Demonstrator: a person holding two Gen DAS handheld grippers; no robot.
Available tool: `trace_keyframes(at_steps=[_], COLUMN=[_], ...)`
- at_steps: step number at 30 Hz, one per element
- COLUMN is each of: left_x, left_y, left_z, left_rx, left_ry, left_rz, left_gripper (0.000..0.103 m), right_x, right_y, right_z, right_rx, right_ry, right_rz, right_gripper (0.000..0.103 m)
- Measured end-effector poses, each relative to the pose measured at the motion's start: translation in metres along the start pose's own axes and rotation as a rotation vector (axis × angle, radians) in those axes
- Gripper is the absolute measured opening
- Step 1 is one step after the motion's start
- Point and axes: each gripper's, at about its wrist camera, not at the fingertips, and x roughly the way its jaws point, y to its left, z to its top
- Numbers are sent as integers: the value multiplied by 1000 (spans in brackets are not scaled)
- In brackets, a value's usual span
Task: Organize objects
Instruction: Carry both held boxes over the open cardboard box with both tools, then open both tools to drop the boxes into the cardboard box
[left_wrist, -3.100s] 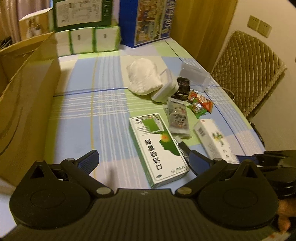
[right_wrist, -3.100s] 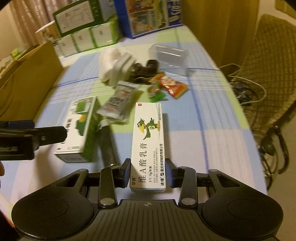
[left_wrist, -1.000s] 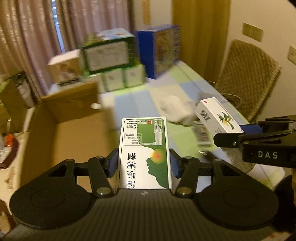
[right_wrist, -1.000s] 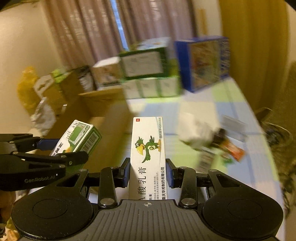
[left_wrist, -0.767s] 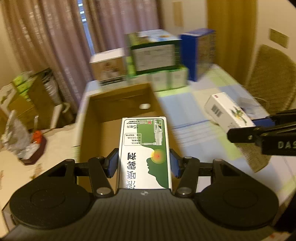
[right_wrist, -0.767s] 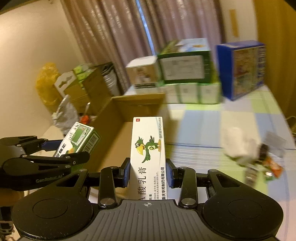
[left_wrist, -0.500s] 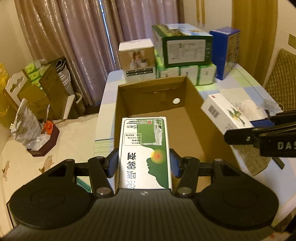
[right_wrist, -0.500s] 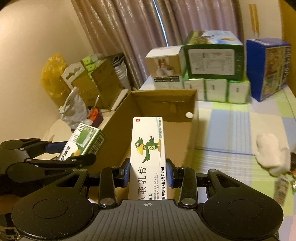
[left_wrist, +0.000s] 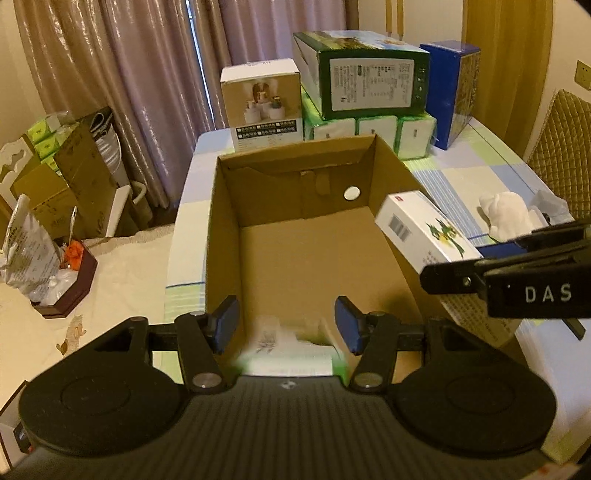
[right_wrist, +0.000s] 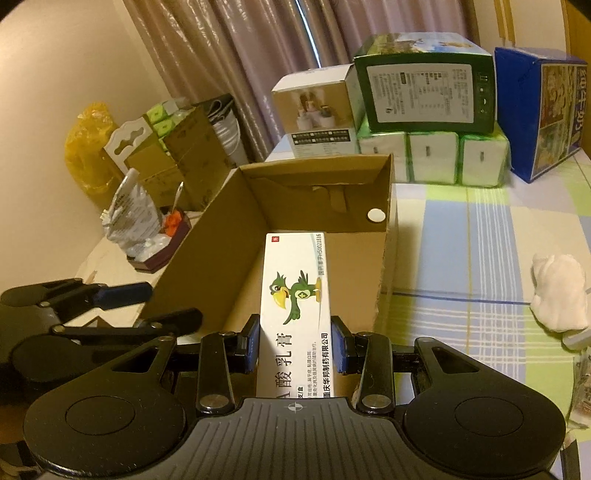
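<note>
An open brown cardboard box (left_wrist: 295, 258) (right_wrist: 207, 266) stands on the table's left end. My left gripper (left_wrist: 286, 326) hangs open over its near end. Below the spread fingers, a green and white medicine box (left_wrist: 291, 352) shows blurred inside the cardboard box. My right gripper (right_wrist: 295, 347) is shut on a white ointment carton with a green parrot (right_wrist: 295, 306) (left_wrist: 424, 230), held above the box's right wall. In the right wrist view the left gripper (right_wrist: 122, 306) appears at the left, open with nothing in it.
Stacked cartons and tissue packs (left_wrist: 362, 92) stand behind the cardboard box, with a blue box (left_wrist: 454, 92) beside them. A white cloth (left_wrist: 509, 214) (right_wrist: 559, 295) lies on the checked tablecloth (right_wrist: 480, 258) to the right. A chair (left_wrist: 561, 140) is at far right; bags and boxes (left_wrist: 48, 221) at left.
My left gripper has opened and let go of the green and white medicine box, which has dropped into the cardboard box. The right gripper keeps hold of the parrot carton over the box.
</note>
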Motion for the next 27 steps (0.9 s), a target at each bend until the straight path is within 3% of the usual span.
trace_keyframes(at_steps=[5, 6, 7, 9, 14, 27], left_x=[-8, -10, -12, -18, -36, -96], left_y=[12, 14, 16, 19, 19, -20], left_z=[0, -1, -2, -5, -15, -39], left_rx=[-43, -52, -62, -82, -121, -201], left_ry=[-27, -28, -30, -31, -46, -85], left_rz=[16, 22, 25, 26, 32, -6], left_gripper=[59, 59, 59, 60, 64, 76], right_x=[4, 3, 0, -8, -40, -128], right_y=[3, 3, 2, 1, -8, -30], right_z=[1, 1, 2, 3, 3, -60], right_rx=[-10, -6, 5, 23, 53, 77], right_ry=[-12, -25, -44, -80, -134, -171], right_rz=[29, 40, 51, 61, 50, -61], right_gripper=[35, 39, 51, 61, 62, 82])
